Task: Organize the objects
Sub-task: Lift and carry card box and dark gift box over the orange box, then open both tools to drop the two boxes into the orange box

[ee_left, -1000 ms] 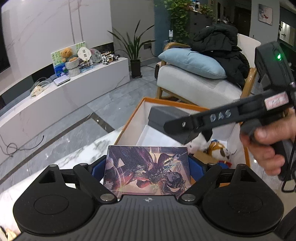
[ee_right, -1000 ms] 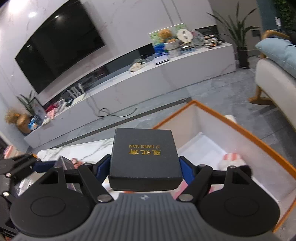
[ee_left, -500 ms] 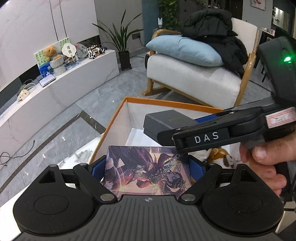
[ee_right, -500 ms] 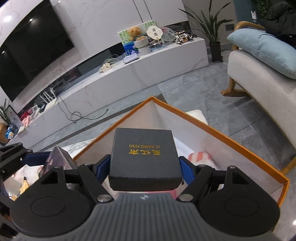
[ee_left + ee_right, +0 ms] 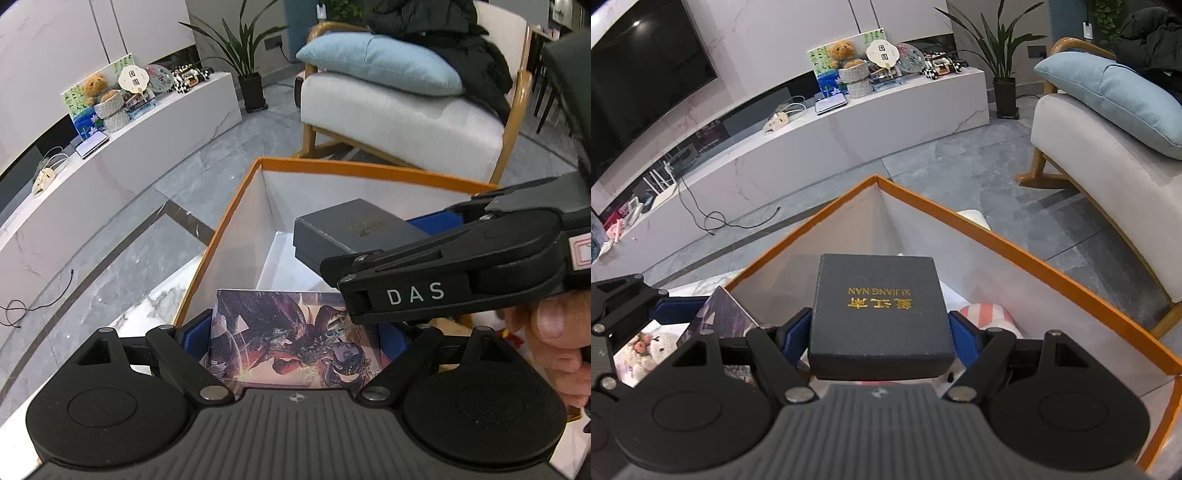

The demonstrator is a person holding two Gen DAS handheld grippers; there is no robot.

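Marble-patterned counter (image 5: 155, 299) shows pale at the left, and on it stands an orange-rimmed white box (image 5: 229, 206) with its top open; beyond lie grey floor tiles, a long white TV bench and a cushioned armchair.

Leftmost of the two tools, the left gripper (image 5: 295, 343) has its jaws clamped on the sides of an illustrated card box (image 5: 295, 339), which hangs over the near-left corner of the orange-rimmed box, its far edge about level with the rim. The likely trouble here is that corner: if the card box goes down without clearing the left wall, its edge could catch the orange rim and twist in the jaws.

Further right, the right gripper (image 5: 881, 332) grips a dark grey gift box (image 5: 879, 314) with gold lettering, jaws pressed on both flanks, held above the interior. Seen from the left wrist, this tool's arm crosses just over the card box, so the two tools are close and could knock each other if both descend together; one ought to go first.

Open room is best toward the far corner, where white floor shows bare. At the right, a pink-striped item (image 5: 982, 314) already lies inside below the gift box, so a drop there may land askew.
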